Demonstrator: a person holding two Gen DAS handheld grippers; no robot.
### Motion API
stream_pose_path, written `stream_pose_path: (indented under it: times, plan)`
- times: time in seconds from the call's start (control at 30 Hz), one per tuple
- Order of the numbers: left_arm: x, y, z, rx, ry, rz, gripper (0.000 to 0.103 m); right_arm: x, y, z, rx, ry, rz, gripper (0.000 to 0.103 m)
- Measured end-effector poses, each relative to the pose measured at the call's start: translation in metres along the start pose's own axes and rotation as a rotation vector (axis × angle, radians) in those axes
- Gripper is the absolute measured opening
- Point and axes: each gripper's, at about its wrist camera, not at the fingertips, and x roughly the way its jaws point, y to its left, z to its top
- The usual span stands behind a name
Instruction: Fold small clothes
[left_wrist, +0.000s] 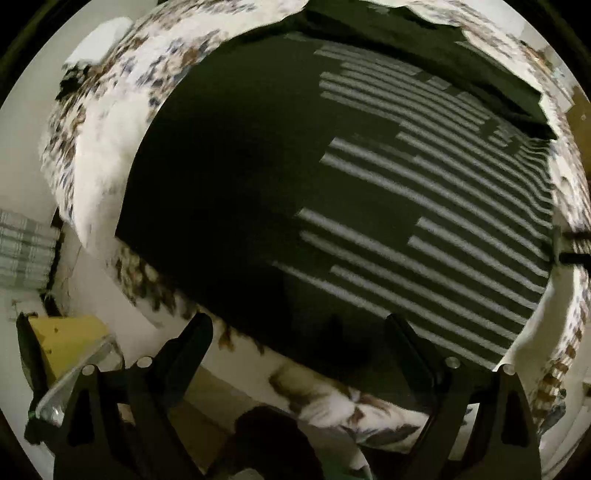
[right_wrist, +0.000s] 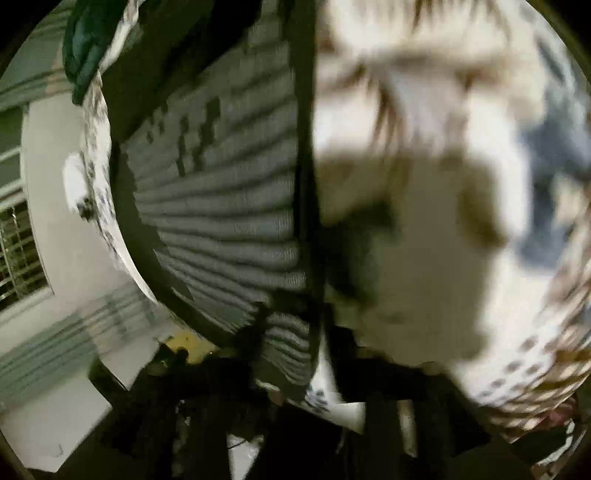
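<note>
My left gripper hangs spread and empty over the shirt, which fills mid-frame, flat on the spread. My right gripper seems clamped on the shirt's hem at lower centre, likely to start a fold.

Matt black knit garment with grey ribbed stripes, soft printed cotton bedsheet

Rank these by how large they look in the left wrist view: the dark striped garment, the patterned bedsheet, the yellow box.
1. Dark striped garment, filling most of the view.
2. Patterned bedsheet, showing only around the garment; really it is probably bigger.
3. Yellow box, clearly smallest.
</note>
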Motion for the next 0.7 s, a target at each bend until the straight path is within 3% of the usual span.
stream_pose_path:
  times: [0.23,0.3,0.37,0.47,0.57,0.6,0.67,0.7]
  plan:
    - [0.001,-0.066,-0.012,0.186,-0.003,-0.119,0.095,-0.109,-0.035,0.103,0.088,-0.233,0.029,0.057]
    - [0.004,-0.098,-0.022,0.262,0.012,-0.161,0.095,-0.134,-0.048,0.135,0.118,-0.256,0.061,0.057]
    - [0.009,-0.122,-0.032,0.326,0.015,-0.177,0.095,-0.150,-0.055,0.155,0.133,-0.276,0.035,0.057]
    - [0.023,-0.151,-0.044,0.403,0.028,-0.170,0.095,-0.161,-0.060,0.171,0.145,-0.283,0.010,0.057]
    - [0.039,-0.169,-0.051,0.467,0.030,-0.140,0.095,-0.167,-0.074,0.177,0.157,-0.258,0.043,0.062]
    - [0.049,-0.176,-0.052,0.498,0.027,-0.114,0.093,-0.165,-0.074,0.178,0.161,-0.253,0.051,0.063]
    - [0.058,-0.181,-0.053,0.532,0.023,-0.085,0.066,-0.157,-0.074,0.183,0.157,-0.236,0.063,0.063]
    - [0.060,-0.180,-0.051,0.539,0.014,-0.075,0.060,-0.154,-0.077,0.185,0.152,-0.230,0.065,0.063]
